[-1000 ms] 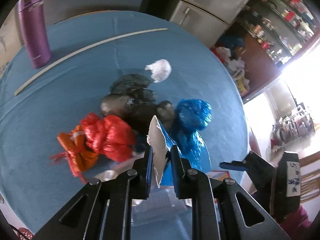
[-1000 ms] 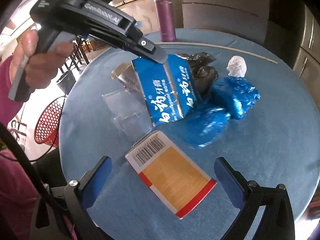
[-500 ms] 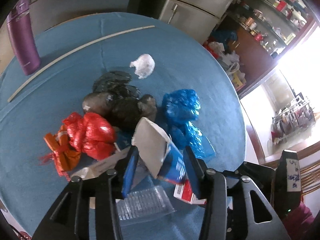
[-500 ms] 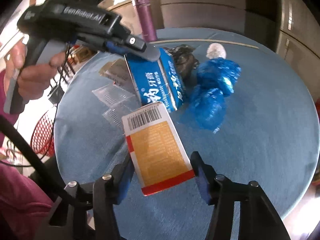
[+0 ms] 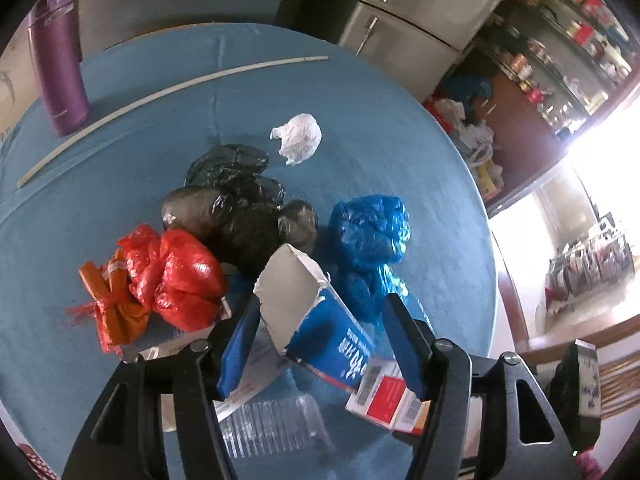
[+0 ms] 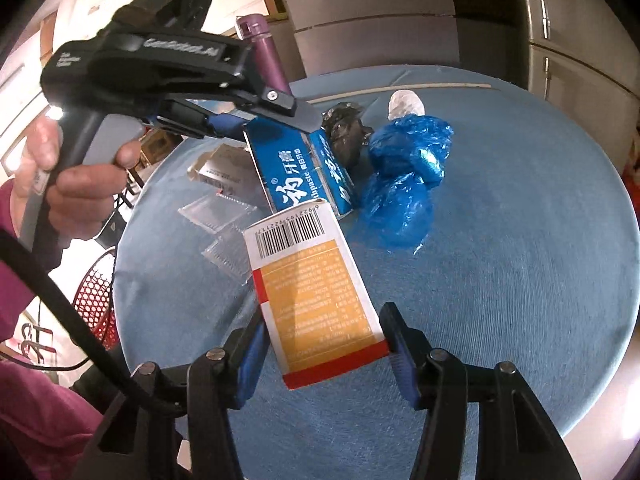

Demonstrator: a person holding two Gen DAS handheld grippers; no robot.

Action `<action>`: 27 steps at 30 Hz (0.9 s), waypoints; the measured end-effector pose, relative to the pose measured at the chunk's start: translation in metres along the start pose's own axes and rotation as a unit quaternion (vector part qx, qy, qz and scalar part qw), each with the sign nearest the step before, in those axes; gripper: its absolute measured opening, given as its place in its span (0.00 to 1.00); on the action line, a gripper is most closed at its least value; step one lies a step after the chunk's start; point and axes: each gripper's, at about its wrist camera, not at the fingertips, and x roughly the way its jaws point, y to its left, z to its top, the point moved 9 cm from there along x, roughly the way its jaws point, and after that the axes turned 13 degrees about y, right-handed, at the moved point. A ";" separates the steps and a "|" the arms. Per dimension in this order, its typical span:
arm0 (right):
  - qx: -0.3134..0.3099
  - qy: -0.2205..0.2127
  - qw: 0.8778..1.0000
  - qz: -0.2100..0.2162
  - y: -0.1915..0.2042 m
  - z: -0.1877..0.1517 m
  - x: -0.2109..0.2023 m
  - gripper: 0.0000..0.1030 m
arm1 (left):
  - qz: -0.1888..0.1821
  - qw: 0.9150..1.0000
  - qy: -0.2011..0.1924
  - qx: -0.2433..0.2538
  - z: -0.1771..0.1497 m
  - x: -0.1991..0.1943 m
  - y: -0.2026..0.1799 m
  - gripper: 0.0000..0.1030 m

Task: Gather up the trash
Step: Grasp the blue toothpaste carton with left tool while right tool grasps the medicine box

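Observation:
A blue toothpaste box with a torn white end stands tilted between the fingers of my left gripper. The jaws are opening, and there is a gap on each side of the box. In the right wrist view the same box leans under the left gripper's upper finger. My right gripper is shut on a white and orange box with a barcode, its pads pressing both long sides. That box's red end shows beside the blue one.
On the round blue table lie a red bag, an orange packet, black bags, a blue bag, a white wad and clear blister packs. A purple bottle and a white stick stand behind. A red basket sits below the table's edge.
The left jaws went from pinching the blue box to standing wide around it. The right jaws closed on the orange box and tilted it up from the table.

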 end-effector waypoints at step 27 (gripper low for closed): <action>0.058 -0.038 0.998 0.009 -0.005 -0.014 -0.010 0.52 | -0.059 0.998 -0.011 0.013 -0.007 0.021 -0.035 0.38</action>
